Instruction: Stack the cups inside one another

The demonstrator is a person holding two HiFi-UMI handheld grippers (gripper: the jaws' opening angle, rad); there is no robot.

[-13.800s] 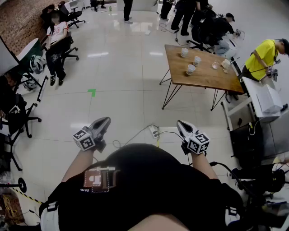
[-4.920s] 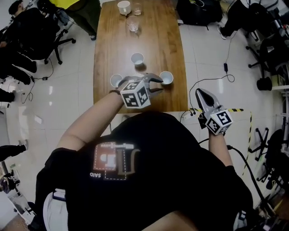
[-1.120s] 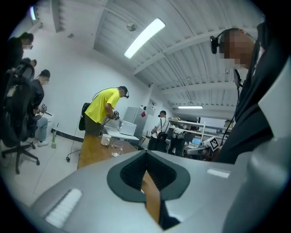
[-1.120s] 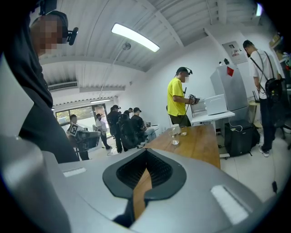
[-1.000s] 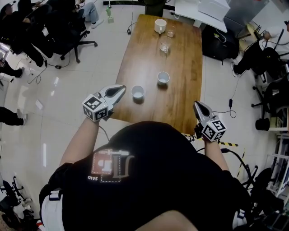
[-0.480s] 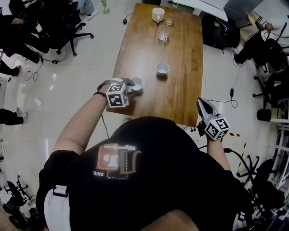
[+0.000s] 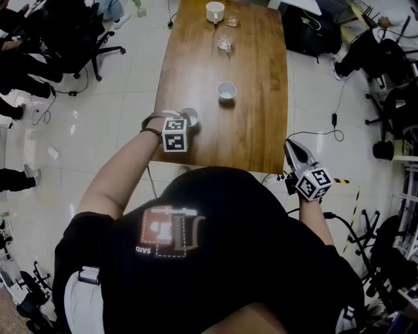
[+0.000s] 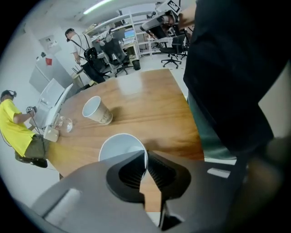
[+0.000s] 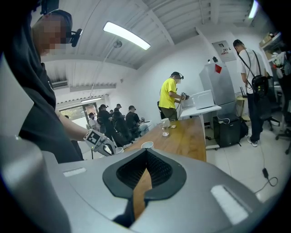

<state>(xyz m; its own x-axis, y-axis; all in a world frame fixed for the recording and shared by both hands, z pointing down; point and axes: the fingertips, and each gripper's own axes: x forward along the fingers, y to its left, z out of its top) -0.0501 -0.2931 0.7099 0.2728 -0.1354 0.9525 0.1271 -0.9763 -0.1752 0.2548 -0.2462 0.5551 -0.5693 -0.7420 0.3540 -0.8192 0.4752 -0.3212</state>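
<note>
Two white paper cups stand on the wooden table (image 7: 261, 98). The far cup (image 7: 226, 90) (image 8: 97, 110) stands alone mid-table. At the near cup (image 7: 191, 115) (image 8: 119, 144), by the table's left edge, my left gripper (image 7: 185, 121) (image 8: 145, 157) points steeply down. Its jaws have just been closing and now pinch the cup's near rim, one pad inside and one outside. My right gripper (image 7: 290, 146) (image 9: 145, 152) hangs off the table's near right corner, shut and holding nothing.
A white mug (image 7: 214, 11) and two clear glasses (image 7: 225, 39) stand at the table's far end. Office chairs (image 7: 78, 45) and seated people line the left side. Cables (image 7: 333, 124) and more chairs lie on the floor to the right.
My left gripper swung in from the table's left side, rolled and dropped onto the near cup, closing on its rim. The right gripper shifted only slightly.
</note>
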